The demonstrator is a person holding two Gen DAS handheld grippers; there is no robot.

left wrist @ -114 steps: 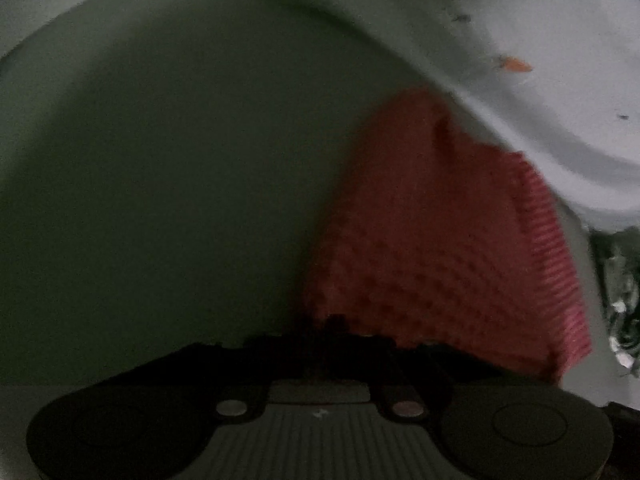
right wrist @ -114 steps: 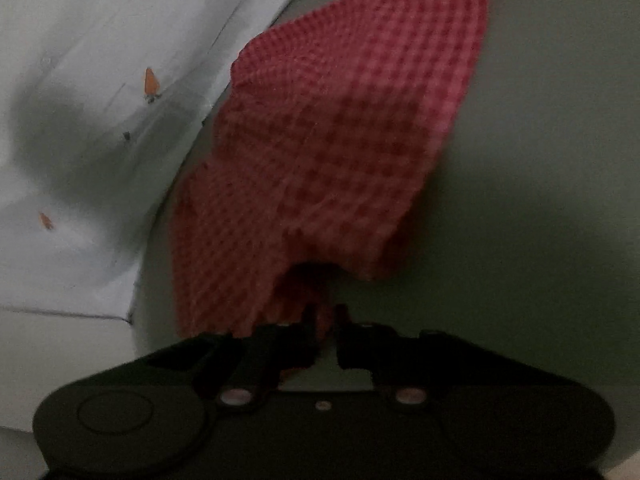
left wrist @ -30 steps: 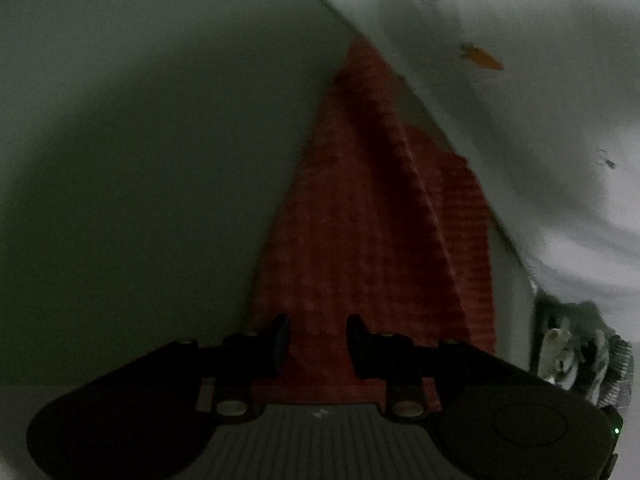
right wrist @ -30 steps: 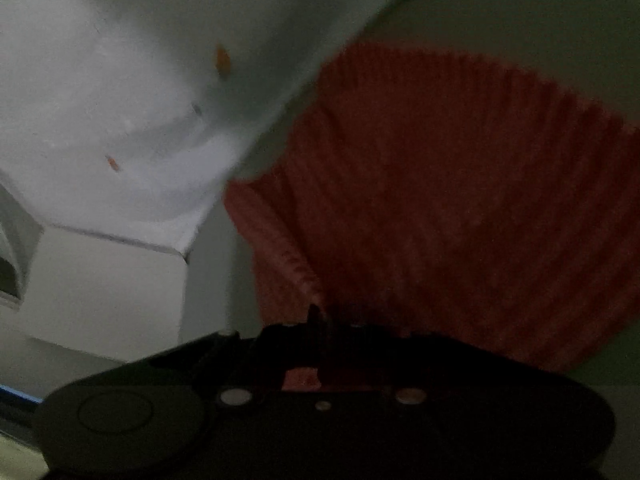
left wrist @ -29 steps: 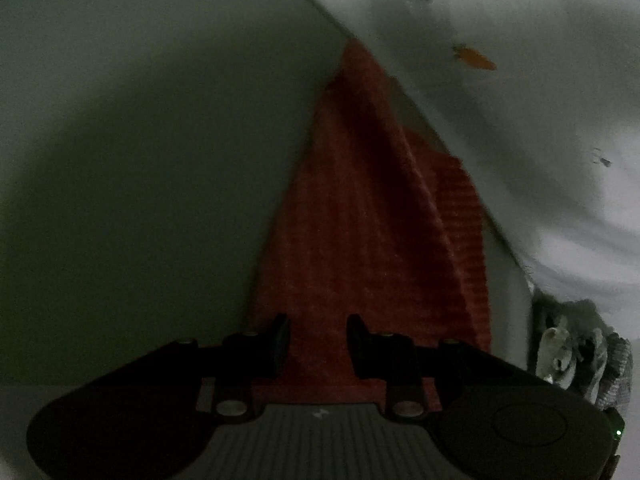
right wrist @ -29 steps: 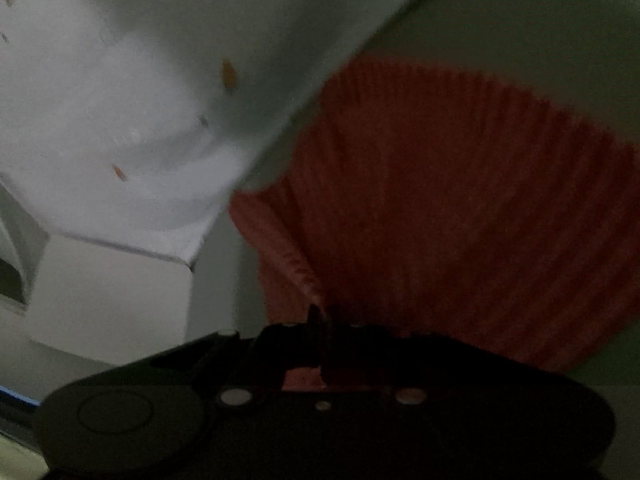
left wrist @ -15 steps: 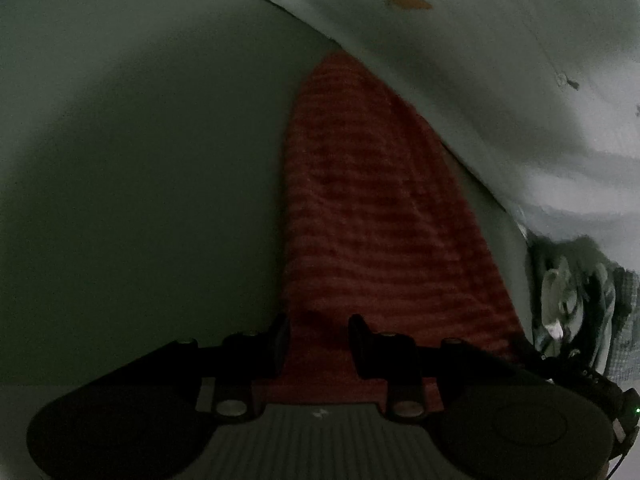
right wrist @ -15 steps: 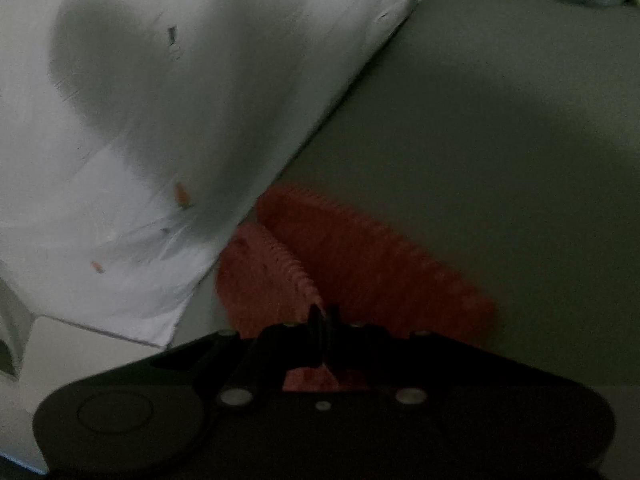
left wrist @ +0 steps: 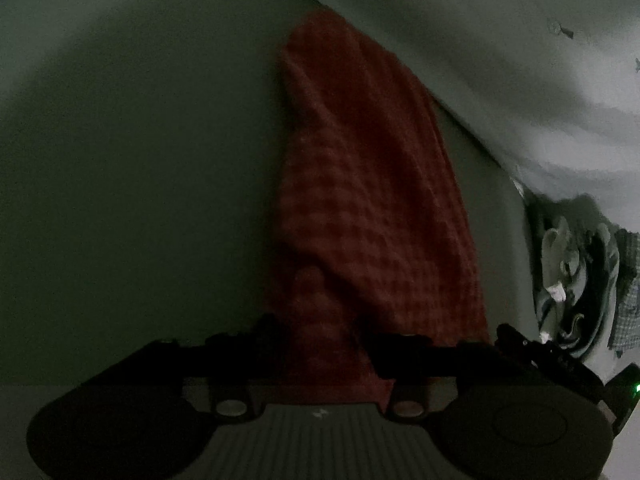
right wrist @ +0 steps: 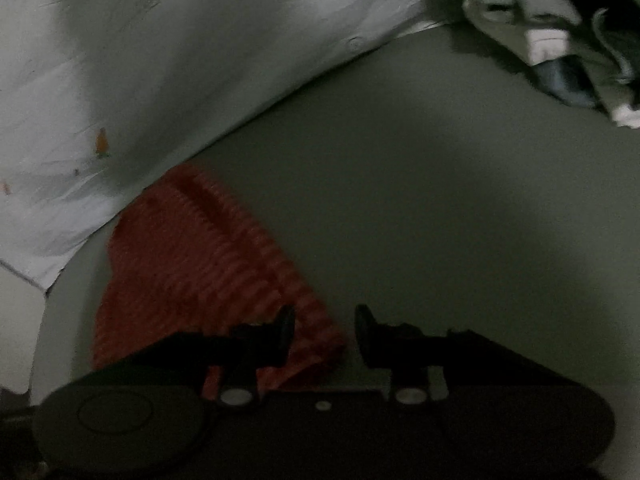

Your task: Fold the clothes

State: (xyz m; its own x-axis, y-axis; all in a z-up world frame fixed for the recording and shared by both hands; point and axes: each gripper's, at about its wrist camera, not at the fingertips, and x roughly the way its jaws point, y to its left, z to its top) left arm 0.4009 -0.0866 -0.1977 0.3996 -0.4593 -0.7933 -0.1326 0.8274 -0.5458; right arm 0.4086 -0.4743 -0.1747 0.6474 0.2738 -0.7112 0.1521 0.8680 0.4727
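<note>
A red checked cloth (left wrist: 360, 184) lies as a long narrow fold on the grey-green table (left wrist: 140, 160). Its near end runs between the fingers of my left gripper (left wrist: 322, 336), whose jaws are opening, and the pads do not seem to press on it. In the right wrist view the same cloth (right wrist: 192, 264) lies bunched to the left. One corner of it reaches in beside the left finger of my right gripper (right wrist: 325, 326). That gripper's jaws are opening too, with a clear gap to the right finger.
A white sheet with small orange marks (right wrist: 200, 60) covers the surface along the cloth's far side, and it appears again (left wrist: 500, 40) at the upper right. A heap of other clothes (right wrist: 560, 40) (left wrist: 576, 272) lies beyond the table (right wrist: 440, 200).
My right gripper was shut on the cloth's corner and now stands apart from it. The left jaws have widened. The cloth has come down from a spread sheet to a narrow fold on the table.
</note>
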